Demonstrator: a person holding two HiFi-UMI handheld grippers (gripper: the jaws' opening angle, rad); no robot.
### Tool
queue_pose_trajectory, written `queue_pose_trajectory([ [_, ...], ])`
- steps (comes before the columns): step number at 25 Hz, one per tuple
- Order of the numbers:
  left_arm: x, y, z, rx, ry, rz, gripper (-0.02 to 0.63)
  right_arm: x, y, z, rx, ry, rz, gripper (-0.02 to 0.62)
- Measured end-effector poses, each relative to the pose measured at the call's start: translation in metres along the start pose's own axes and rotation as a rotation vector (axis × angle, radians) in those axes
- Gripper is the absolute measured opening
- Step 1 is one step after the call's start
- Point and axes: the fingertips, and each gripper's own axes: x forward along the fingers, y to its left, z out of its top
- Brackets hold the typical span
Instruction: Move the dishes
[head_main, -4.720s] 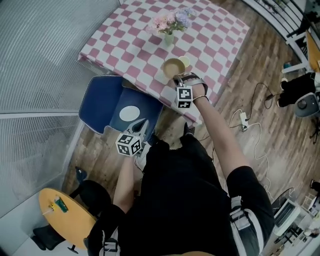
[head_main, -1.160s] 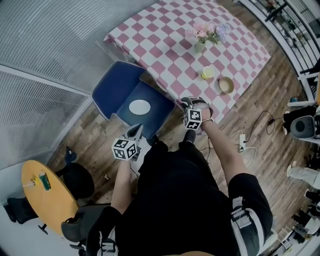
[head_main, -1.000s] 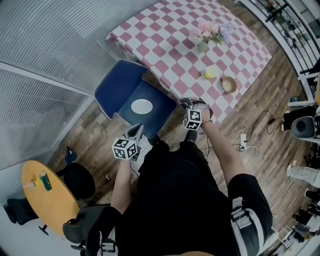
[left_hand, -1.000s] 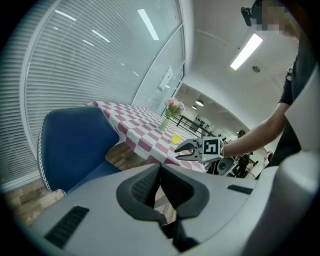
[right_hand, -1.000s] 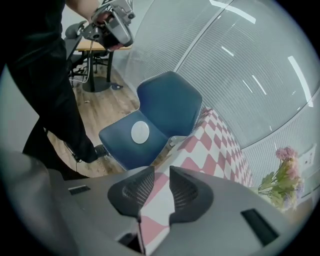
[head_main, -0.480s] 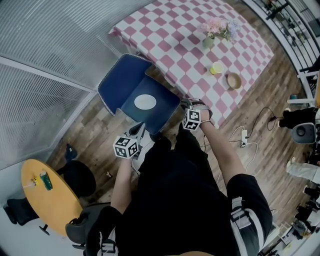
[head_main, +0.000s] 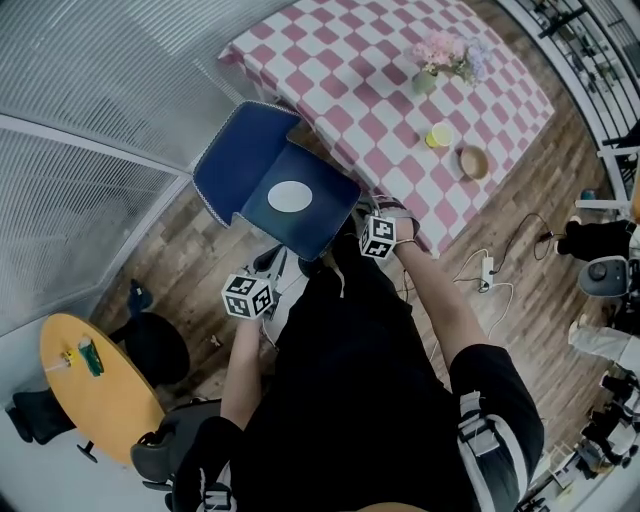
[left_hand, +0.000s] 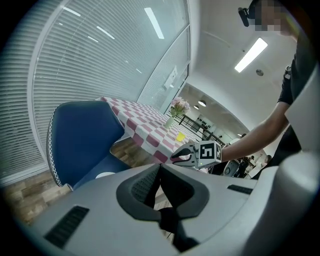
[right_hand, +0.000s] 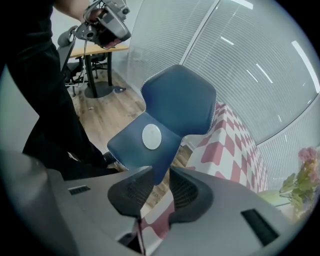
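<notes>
A white plate (head_main: 289, 196) (right_hand: 151, 136) (left_hand: 105, 175) lies on the seat of a blue chair (head_main: 250, 150) (right_hand: 175, 107). On the pink checked table (head_main: 340, 60) stand a brown bowl (head_main: 472, 162), a yellow cup (head_main: 437, 135) and a flower vase (head_main: 425, 80). My right gripper (head_main: 375, 210) (right_hand: 161, 172) hangs by the chair's front right corner, open, with nothing between its pads. My left gripper (head_main: 275, 262) (left_hand: 159, 167) is near the chair's front edge, its jaws together and empty.
A round yellow table (head_main: 95, 400) with small items stands at the lower left, with black office chairs beside it. A power strip and cable (head_main: 488, 268) lie on the wood floor right of me. Slatted blinds run along the left.
The right gripper, earlier at the brown bowl on the table, has come back and down to the chair's corner. The bowl stays on the table. The left gripper has drifted slightly.
</notes>
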Motion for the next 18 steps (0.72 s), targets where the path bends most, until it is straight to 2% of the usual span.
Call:
queue_pose_trajectory([
  [13,0.029,0.021,0.012,-0.038,0.003,0.034,0.021,0.049,-0.02,0.018,-0.011,-0.042,0.069,0.112],
  [18,0.043,0.032,0.0,-0.075,0.027,0.053,0.021,0.078,-0.018,0.017,0.064,-0.049,0.122,0.112],
])
